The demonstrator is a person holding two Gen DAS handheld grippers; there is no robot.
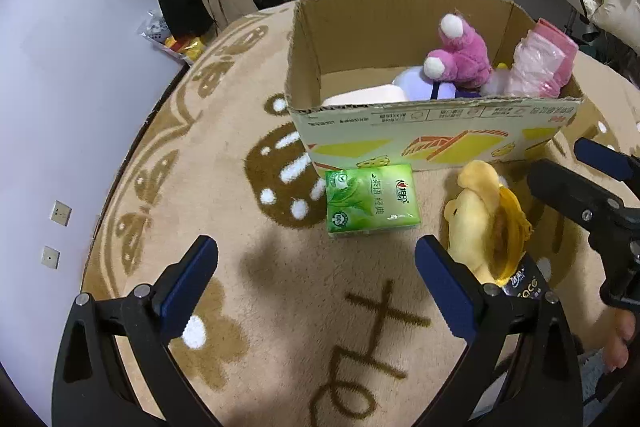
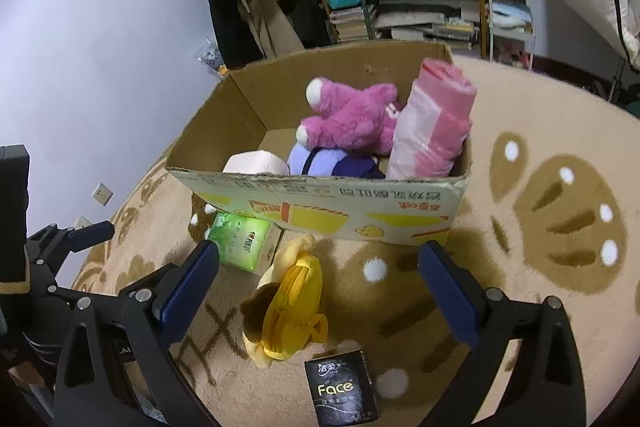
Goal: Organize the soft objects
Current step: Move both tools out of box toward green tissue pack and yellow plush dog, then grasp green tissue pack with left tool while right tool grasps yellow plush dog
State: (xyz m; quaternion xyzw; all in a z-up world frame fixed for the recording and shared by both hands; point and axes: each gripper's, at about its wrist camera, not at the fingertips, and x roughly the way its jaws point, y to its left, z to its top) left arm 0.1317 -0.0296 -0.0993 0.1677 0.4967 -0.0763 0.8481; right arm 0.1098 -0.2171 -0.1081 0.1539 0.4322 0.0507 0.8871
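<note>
3 soft items lie on the rug (image 2: 520, 131) before the cardboard box (image 2: 328, 203): green tissue pack (image 2: 244, 239), yellow plush pouch (image 2: 288, 303), black Face tissue pack (image 2: 340, 391). Left gripper (image 1: 316, 283) and right gripper (image 2: 320, 291) hover wide open, empty.

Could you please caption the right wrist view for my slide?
Open right claw above a yellow plush beside the cardboard box.

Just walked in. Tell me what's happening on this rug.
Someone is sorting soft things into a cardboard box. A pink plush and a pink bag roll are already inside. A green tissue pack, yellow plush and black Face pack lie on the rug. The left gripper and right gripper hover open, empty.
</note>
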